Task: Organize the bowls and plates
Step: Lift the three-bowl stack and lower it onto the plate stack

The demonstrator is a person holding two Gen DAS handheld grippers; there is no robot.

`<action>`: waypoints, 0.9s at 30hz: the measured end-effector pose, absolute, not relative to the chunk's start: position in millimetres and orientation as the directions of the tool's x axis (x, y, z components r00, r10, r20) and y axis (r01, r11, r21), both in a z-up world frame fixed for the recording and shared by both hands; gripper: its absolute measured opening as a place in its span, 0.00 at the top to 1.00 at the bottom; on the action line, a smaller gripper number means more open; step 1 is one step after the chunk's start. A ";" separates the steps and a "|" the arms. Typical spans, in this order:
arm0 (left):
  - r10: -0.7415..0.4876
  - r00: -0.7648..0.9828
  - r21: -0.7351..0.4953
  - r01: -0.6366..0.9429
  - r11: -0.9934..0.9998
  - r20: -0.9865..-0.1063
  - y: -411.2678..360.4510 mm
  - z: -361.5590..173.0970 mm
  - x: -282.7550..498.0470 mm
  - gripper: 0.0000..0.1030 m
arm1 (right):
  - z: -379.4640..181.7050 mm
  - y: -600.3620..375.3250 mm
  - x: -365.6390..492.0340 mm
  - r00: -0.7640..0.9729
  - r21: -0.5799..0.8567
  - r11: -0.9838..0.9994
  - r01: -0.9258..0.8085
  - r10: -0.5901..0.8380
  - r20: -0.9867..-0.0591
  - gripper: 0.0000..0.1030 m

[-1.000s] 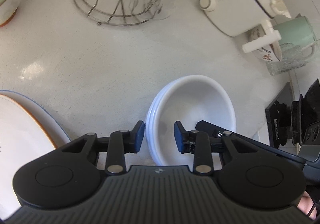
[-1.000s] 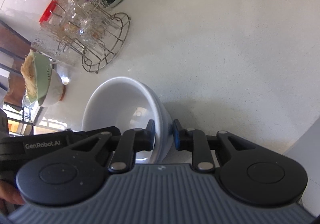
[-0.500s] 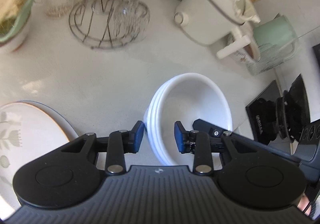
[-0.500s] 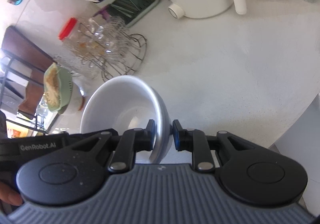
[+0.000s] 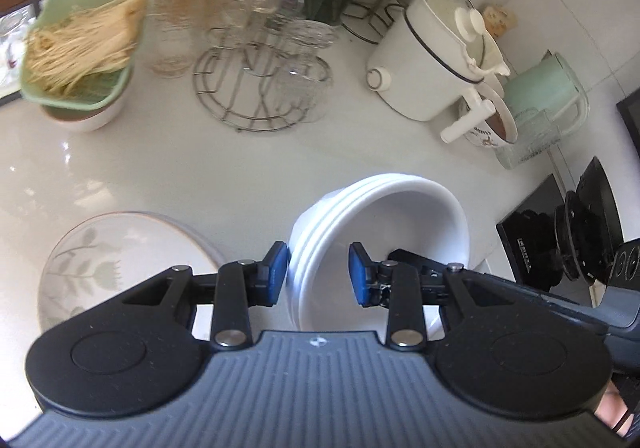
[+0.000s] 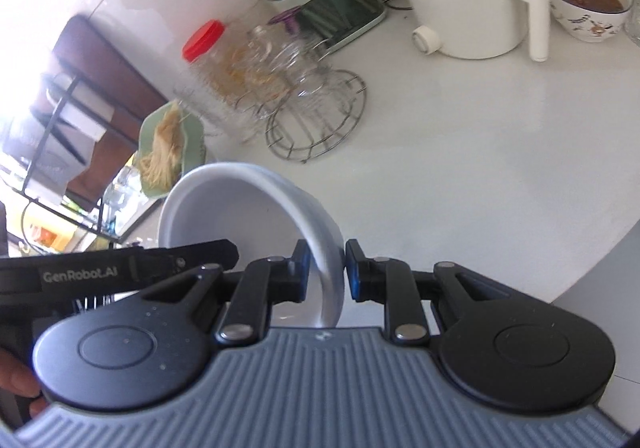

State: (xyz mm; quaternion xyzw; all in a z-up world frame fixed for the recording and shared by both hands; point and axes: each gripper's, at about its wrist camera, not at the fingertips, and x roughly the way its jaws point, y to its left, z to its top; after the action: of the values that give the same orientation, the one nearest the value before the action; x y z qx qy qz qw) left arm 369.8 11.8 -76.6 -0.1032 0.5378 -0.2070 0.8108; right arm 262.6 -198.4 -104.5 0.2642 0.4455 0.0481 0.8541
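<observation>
Worktop [image 5: 224, 168]: white, carries the kitchenware.
Stack of white bowls [image 5: 400, 232]: tilted, off the worktop, gripped from both sides.
Floral plate [image 5: 100, 256]: flat, left of the bowls.
Left tool [image 5: 318, 274]: clamped on the stack's near rim.
Right tool [image 6: 327, 268]: clenched on the opposite rim.
Writing: "GenRobot.AI" on the left tool's body, seen from the right wrist.

Glossy white ceramic-looking bowls [image 5: 384, 216]; smooth, shiny white countertop [image 5: 224, 168]; thin metal wire rack [image 5: 256, 88] far behind; clear glass jar [image 5: 180, 4] with red plastic lid
</observation>
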 end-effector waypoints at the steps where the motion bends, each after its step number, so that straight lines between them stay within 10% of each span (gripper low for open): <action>1: -0.448 0.340 -0.394 0.218 0.893 -0.827 19.6 -77.2 368.4 0.64 | -104.9 -193.8 262.6 0.594 0.496 0.855 0.148 0.324 -0.736 0.78; 27: -0.407 0.409 -0.463 -0.042 0.886 -0.817 162.4 -133.0 345.8 0.63 | -146.2 -67.4 292.7 0.415 0.466 0.885 0.013 0.419 -0.808 0.77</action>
State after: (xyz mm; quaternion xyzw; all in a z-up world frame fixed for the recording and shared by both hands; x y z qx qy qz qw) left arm 345.8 162.4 -133.0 -0.2111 0.5318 -0.1124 0.8124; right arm 292.7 -67.4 -146.2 0.2053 0.5266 0.1243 0.8155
